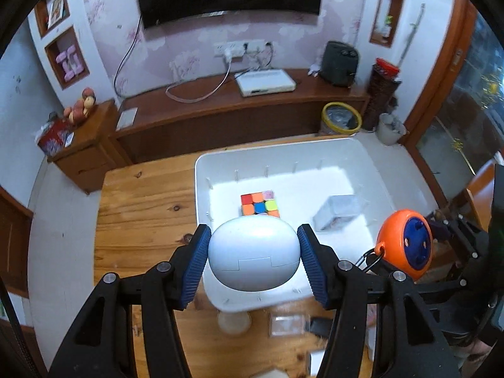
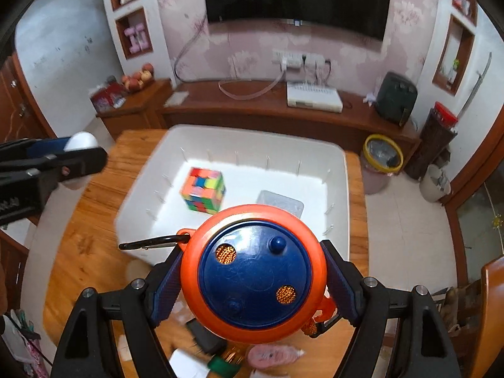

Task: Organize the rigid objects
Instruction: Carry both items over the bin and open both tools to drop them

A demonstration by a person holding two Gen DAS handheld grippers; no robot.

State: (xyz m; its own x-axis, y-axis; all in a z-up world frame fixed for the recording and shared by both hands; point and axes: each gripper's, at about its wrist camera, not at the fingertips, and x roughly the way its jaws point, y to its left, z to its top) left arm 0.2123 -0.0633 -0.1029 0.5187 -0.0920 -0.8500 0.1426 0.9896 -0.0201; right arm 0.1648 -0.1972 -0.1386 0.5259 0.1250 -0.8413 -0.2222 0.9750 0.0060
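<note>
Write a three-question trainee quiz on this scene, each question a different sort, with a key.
1. True or false: the white bin is empty.
2. Multiple choice: what do the left tongs hold? A. a cube B. a white egg-shaped case C. a clear box
3. Fill in: the right tongs hold an orange and ____ reel.

Key
1. False: a cube and a clear box lie in it.
2. B
3. blue

No legible text or labels.
</note>
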